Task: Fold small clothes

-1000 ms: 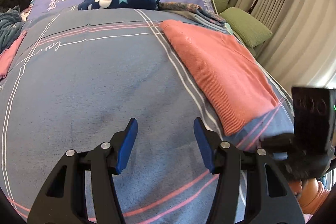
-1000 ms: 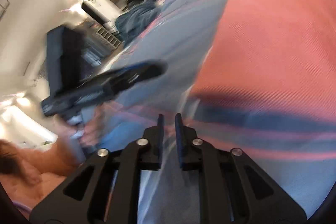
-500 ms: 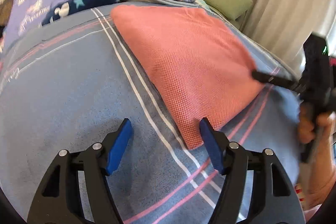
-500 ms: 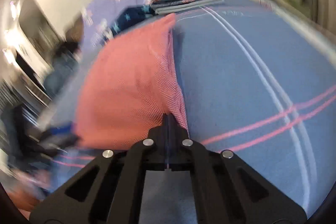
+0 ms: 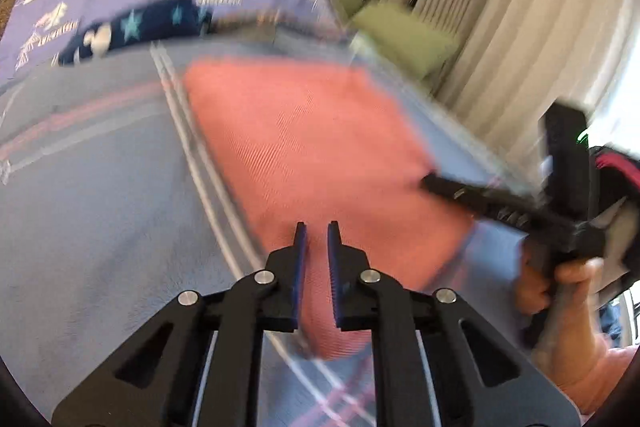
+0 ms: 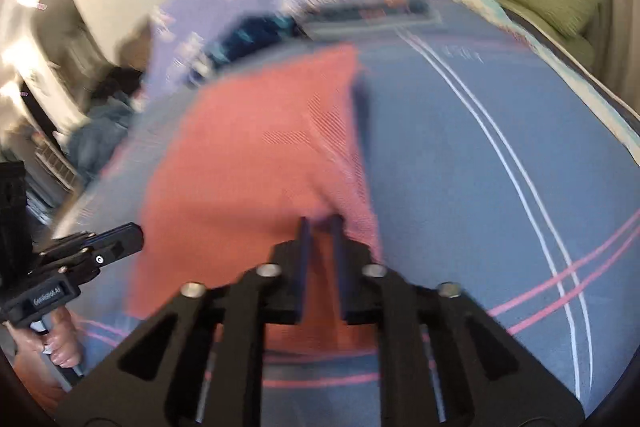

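Fingers of the left gripper (image 5: 317,233), spread wide half a second ago, are now standing nearly together over the near corner of the pink cloth (image 5: 320,155), which is lying on the blue striped bedspread (image 5: 100,207) toward its right edge. Whether they are pinching fabric is unclear. The right gripper (image 6: 320,227) is sitting narrowly open at the cloth's other near corner. Blur is hiding any lettering.

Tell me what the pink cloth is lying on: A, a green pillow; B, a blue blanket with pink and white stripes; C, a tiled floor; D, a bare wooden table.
B: the pink cloth is spread over the blue blanket crossed by pink and white stripes.
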`<state>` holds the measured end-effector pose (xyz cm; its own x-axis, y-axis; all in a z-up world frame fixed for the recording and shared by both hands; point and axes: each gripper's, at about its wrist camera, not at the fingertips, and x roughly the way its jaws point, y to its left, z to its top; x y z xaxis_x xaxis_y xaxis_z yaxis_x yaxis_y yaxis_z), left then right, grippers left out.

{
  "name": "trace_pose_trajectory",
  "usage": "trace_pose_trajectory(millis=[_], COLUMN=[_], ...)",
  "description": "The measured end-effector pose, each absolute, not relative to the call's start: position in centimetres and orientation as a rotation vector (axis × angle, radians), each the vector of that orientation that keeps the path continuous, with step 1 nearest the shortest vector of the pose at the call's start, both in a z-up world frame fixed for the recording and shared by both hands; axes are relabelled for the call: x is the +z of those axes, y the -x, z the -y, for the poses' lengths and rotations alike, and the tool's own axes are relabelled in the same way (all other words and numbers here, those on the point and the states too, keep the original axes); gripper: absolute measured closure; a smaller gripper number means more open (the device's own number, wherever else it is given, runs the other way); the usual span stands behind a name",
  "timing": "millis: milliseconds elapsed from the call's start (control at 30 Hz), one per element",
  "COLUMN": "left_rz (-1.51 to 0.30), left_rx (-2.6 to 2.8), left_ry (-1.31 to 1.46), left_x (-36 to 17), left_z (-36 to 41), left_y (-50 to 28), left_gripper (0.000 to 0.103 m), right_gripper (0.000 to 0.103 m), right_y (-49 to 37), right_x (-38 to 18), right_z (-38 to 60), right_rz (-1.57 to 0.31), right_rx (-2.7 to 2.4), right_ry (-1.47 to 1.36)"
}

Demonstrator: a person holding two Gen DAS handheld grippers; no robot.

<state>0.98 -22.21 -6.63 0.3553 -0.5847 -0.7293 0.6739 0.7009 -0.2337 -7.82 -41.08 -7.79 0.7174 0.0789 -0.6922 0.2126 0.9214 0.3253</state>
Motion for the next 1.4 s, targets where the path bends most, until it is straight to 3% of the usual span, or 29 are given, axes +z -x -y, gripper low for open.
trace_pose_trajectory(millis=[133, 267, 500, 567, 733, 1000, 1067, 1100, 1167, 1200, 1233, 1400], left_rz=[-0.922, -0.887, -0.83, -0.884, -0.852, -0.818, -0.811, -0.807, -0.797, -0.779, -0.763, -0.908], left_rx=[-0.838, -0.857, -0.842, -0.816, -0.823, -0.806, -0.805, -0.8, -0.786, -0.765, -0.745, -0.744], left_ry=[-0.039, -0.008, -0.051, -0.063, -0.126, -0.157, -0.151, -0.142, -0.114, -0.089, -0.07, 0.06], left_x=[-7.5, -6.0, -4.6, -6.0, -6.4, -5.8, -5.5, -5.2, -4.6, -4.1, -3.7, -4.9], left_z=[21.4, 20.5, 23.2, 23.9, 24.6, 24.8, 24.8, 24.6, 24.1, 23.3, 22.8, 20.9], left_y=[-1.8, -1.4, -4.2, -5.6, -5.1, -4.4, -4.4, -4.5, -4.9, -5.4, -5.8, -9.9], left_gripper=[0.093, 0.093, 0.083, 0.084, 0.083, 0.079, 0.079, 0.077, 0.061, 0.04, 0.032, 0.031], right_gripper=[0.094, 0.081, 0.078, 0.077, 0.075, 0.054, 0.044, 0.039, 0.032, 0.03, 0.027, 0.024], right_y=[8.2, 7.6, 2.4, 0.8, 1.3, 3.6, 3.8, 3.8, 3.7, 3.6, 3.4, 2.1], right_x=[-7.1, -5.1, -4.4, -6.6, -7.0, -4.9, -4.7, -4.8, -5.1, -5.3, -5.6, -6.6], right_z=[40.6, 40.5, 41.4, 41.8, 41.8, 43.4, 44.0, 44.3, 45.0, 45.3, 45.8, 46.8], right_rz=[-0.776, -0.717, -0.76, -0.84, -0.789, -0.74, -0.742, -0.749, -0.773, -0.784, -0.793, -0.818], right_rx=[-0.07, -0.007, -0.019, -0.072, -0.055, -0.049, -0.028, -0.024, -0.008, 0.008, 0.025, 0.123], right_ry=[-0.351, -0.343, -0.311, -0.302, -0.286, -0.339, -0.343, -0.348, -0.374, -0.394, -0.42, -0.508])
